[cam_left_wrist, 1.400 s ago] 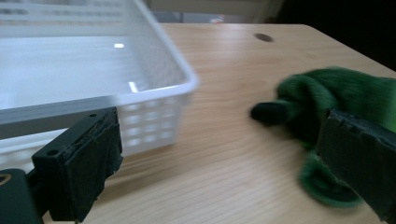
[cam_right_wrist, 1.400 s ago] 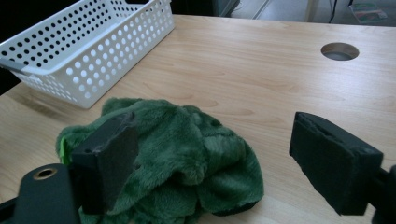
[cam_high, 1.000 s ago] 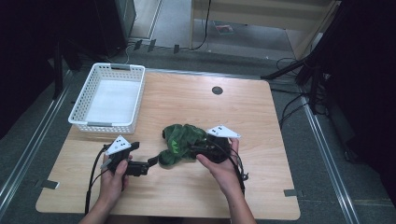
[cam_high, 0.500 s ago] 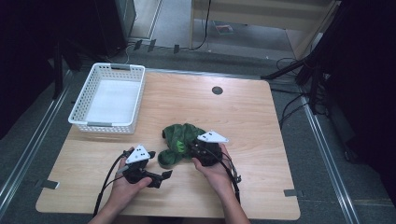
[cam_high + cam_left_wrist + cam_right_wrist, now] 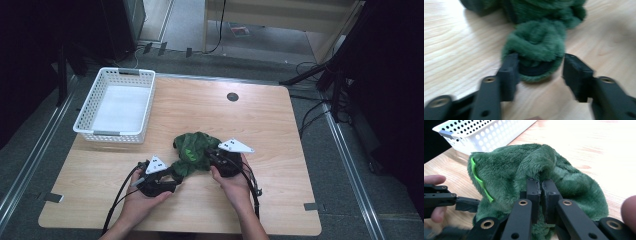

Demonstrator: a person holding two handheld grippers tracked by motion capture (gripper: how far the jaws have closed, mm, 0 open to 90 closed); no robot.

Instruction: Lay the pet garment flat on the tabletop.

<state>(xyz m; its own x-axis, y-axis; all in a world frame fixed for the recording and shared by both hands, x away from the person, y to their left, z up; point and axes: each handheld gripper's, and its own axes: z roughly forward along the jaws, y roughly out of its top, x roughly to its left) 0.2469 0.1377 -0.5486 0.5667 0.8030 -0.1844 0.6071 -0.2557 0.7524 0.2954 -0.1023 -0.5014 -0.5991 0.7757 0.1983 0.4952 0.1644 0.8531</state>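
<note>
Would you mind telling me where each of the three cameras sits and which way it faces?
High view: fixed above the person's side of the table, looking forward and down; forearms and hands enter from below, left gripper and right gripper at the green plush garment, white basket at far left.
Left gripper view: rides that gripper, looking along its jaws, which have just been closing around a fuzzy end of the garment.
Right gripper view: rides the right gripper, shut on a fold of plush.
Shared: right gripper and high views both show the basket.
</note>
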